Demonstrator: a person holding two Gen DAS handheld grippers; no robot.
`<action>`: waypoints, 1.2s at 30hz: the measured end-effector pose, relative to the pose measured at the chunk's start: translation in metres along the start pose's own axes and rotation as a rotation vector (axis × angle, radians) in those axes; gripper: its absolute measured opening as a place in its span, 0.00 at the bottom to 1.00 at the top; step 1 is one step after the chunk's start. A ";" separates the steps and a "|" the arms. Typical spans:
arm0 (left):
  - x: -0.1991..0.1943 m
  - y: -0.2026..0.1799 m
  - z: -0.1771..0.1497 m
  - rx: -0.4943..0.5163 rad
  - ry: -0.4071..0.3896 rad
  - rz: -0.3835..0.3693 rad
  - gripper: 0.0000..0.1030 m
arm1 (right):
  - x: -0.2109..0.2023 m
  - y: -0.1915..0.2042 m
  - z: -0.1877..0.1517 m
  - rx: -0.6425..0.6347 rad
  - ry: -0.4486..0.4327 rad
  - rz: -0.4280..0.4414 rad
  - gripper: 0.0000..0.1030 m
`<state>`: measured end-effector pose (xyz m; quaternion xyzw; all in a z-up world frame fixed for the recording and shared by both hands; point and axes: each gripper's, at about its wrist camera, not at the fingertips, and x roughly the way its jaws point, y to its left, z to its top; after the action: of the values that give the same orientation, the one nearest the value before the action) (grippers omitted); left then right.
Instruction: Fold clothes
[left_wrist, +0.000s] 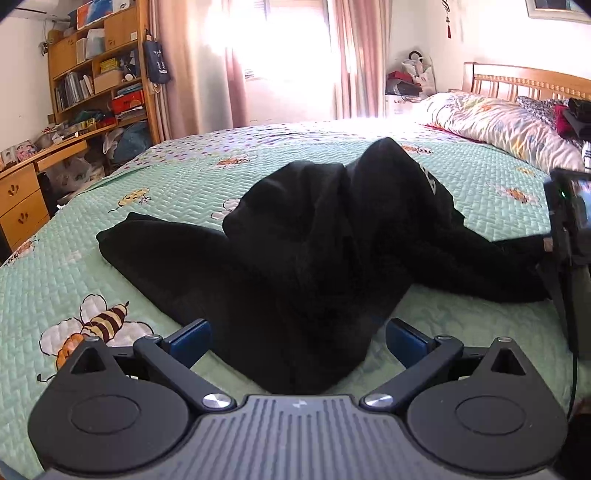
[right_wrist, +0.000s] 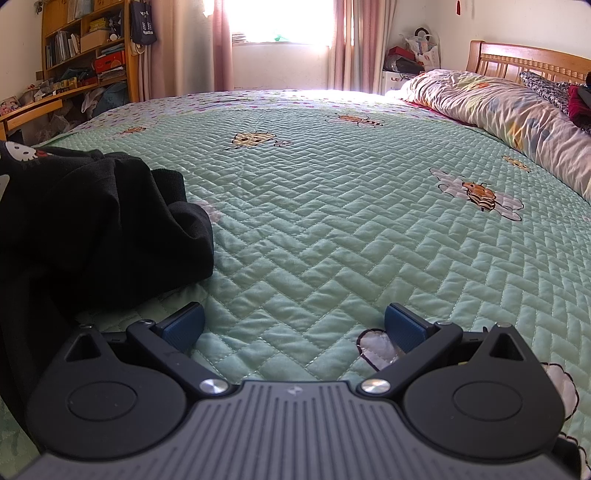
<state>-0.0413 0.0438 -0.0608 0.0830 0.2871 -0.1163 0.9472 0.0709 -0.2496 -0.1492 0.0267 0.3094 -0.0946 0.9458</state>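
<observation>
Garment (left_wrist: 303, 258) heaped on bedspread (left_wrist: 177, 192), pillow (left_wrist: 495, 122) behind right, bookshelf (left_wrist: 96, 70) behind left

Daylight floods through the window (left_wrist: 284, 48), blown out to white glare in the left wrist view. Fisheye distortion curves the bed (right_wrist: 332, 206) edges; corners vignette dark.

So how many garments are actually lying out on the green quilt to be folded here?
1: a crumpled black garment, heaped between the open left gripper fingers; the right wrist view shows it left of the open right gripper. More clothes may lie out of frame.
</observation>
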 end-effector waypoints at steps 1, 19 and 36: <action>0.000 0.001 -0.001 0.005 0.004 0.001 0.98 | 0.000 0.000 0.000 0.000 -0.001 0.001 1.00; 0.005 -0.006 -0.012 -0.012 0.022 -0.057 0.98 | -0.012 -0.035 0.003 0.111 0.017 0.295 1.00; -0.019 -0.004 -0.005 -0.041 -0.036 -0.068 0.98 | -0.062 -0.022 0.037 0.521 0.051 0.845 1.00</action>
<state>-0.0607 0.0440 -0.0548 0.0516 0.2752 -0.1442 0.9491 0.0392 -0.2647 -0.0830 0.3877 0.2606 0.2233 0.8555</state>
